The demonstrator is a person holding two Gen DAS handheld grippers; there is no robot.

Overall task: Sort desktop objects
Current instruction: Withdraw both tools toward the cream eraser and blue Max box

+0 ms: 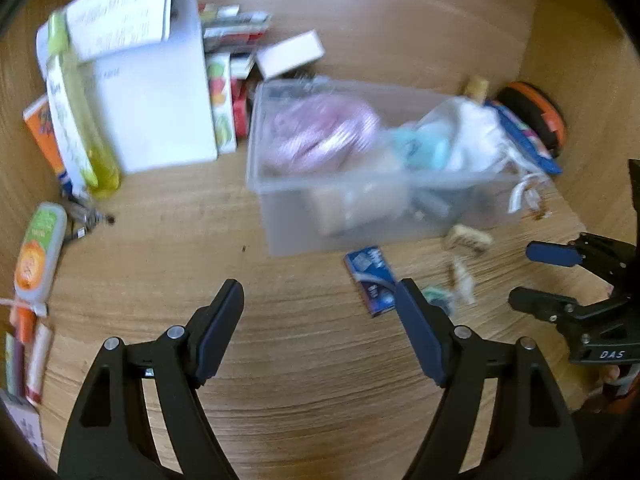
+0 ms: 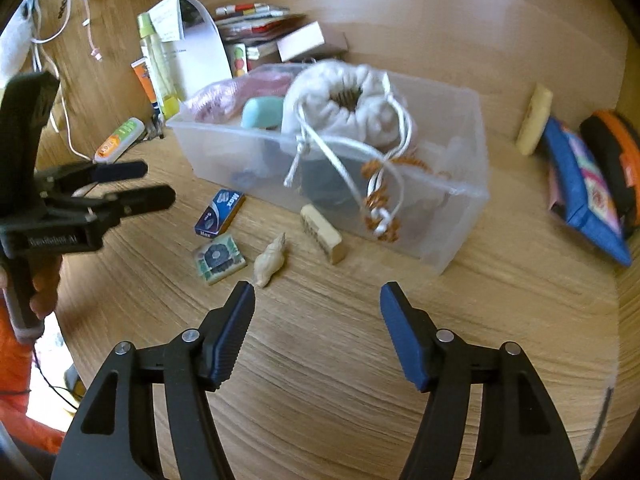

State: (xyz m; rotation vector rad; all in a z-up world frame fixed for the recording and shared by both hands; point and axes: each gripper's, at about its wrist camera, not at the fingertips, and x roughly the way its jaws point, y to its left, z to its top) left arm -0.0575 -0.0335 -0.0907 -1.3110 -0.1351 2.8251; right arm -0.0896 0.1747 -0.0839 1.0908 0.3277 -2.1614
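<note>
A clear plastic bin [image 2: 460, 216] [image 1: 280, 208] stands mid-desk, holding a white drawstring bag [image 2: 348, 108], a teal item [image 2: 262, 112] and a pink bundle [image 1: 320, 128]. In front of it lie a blue staple box [image 2: 220, 212] [image 1: 370, 276], a green patterned tile [image 2: 218, 258], a seashell [image 2: 272, 260] and a cream block [image 2: 322, 232]. My left gripper [image 1: 320, 304] is open and empty above bare desk, left of the blue box. My right gripper [image 2: 316, 300] is open and empty, just short of the seashell.
White boxes, a yellow-green bottle [image 1: 76, 120] and stacked packets stand at the back left. A green-orange tube [image 1: 38, 252] lies far left. A blue pouch [image 2: 580, 184] and an orange-black case [image 2: 616, 152] lie at the right. A wooden wall runs behind.
</note>
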